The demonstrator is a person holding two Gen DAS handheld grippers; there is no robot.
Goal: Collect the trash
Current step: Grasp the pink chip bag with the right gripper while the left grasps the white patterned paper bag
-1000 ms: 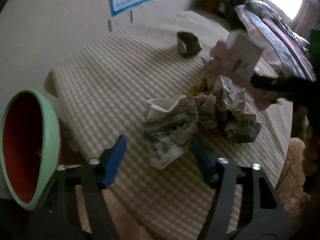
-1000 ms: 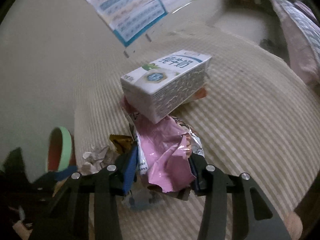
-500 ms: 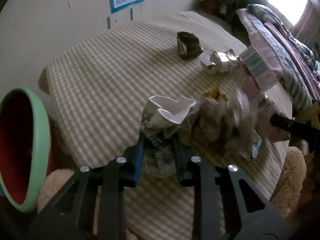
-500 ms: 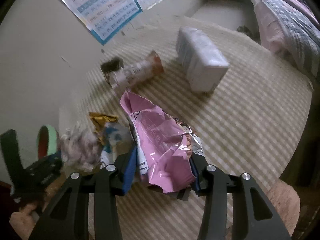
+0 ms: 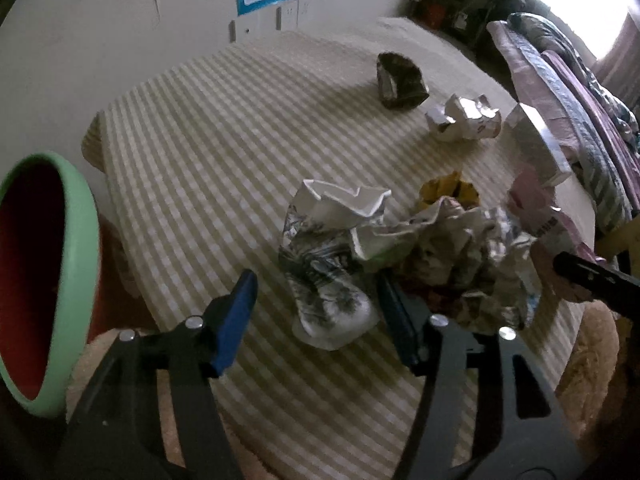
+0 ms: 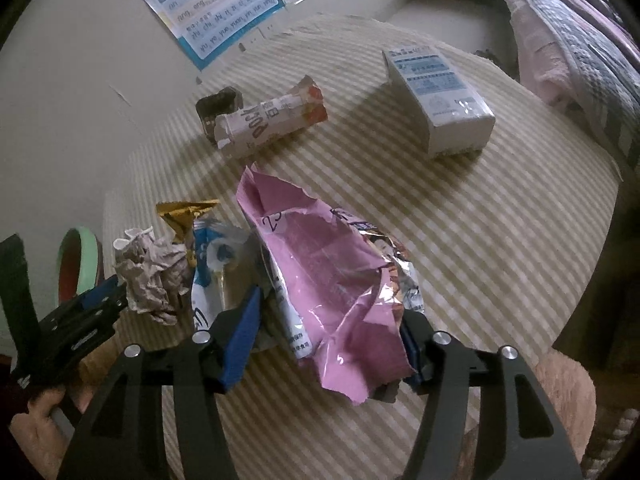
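— Handling of the crumpled paper cup (image 5: 324, 276)?

— Judged very light, thin-walled and already crushed. Likely to deform further under pressure, not to break. Best taken across the squashed lower body, away from the flared white rim.

— Location?

— Lying on the checked table (image 5: 192, 140), at the near edge of the trash heap, directly between the fingers of the left gripper (image 5: 320, 320).

— State of that gripper?

— Spread wide, having just been opening. Left pad clearly apart from the cup; right pad just beside it, contact not determinable. Holding nothing.

— And the pink foil bag (image 6: 328, 280)?

— Judged light, floppy and slick-surfaced, torn at the top. Prone to slipping out of a shallow pinch. Better seized low, through the doubled folds near the bottom.

— Location, and the right gripper (image 6: 328, 344)?

— Resting on the same table beside a blue-and-white wrapper (image 6: 212, 268), lower end lying between the fingers. Likewise parted, having just been opening. Left pad visibly clear of the bag; the other hidden behind the foil. No grip evident.

— Destination?

— Presumably the green bin (image 5: 76, 264), standing off the table's edge.
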